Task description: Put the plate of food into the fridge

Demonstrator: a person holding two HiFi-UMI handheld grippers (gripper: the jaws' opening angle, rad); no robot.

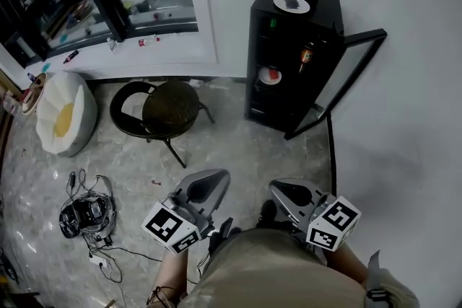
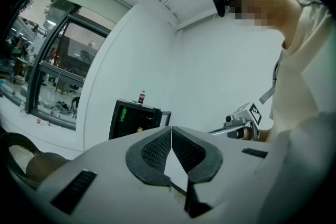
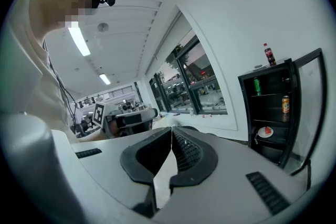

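L claw [image 2: 171, 129], R claw [image 3: 171, 129] both closed, empty, plate of food [image 1: 269, 76] well apart, in fridge [image 1: 330, 16]

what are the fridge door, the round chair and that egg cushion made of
Fridge door: clear glass in a black frame, seemingly; the wall shows through it. Round chair: dark matte seat, perhaps padded, on thin black legs, probably metal. Egg cushion: soft stuffed fabric, judging by its puffy bulges; cloth type unclear.
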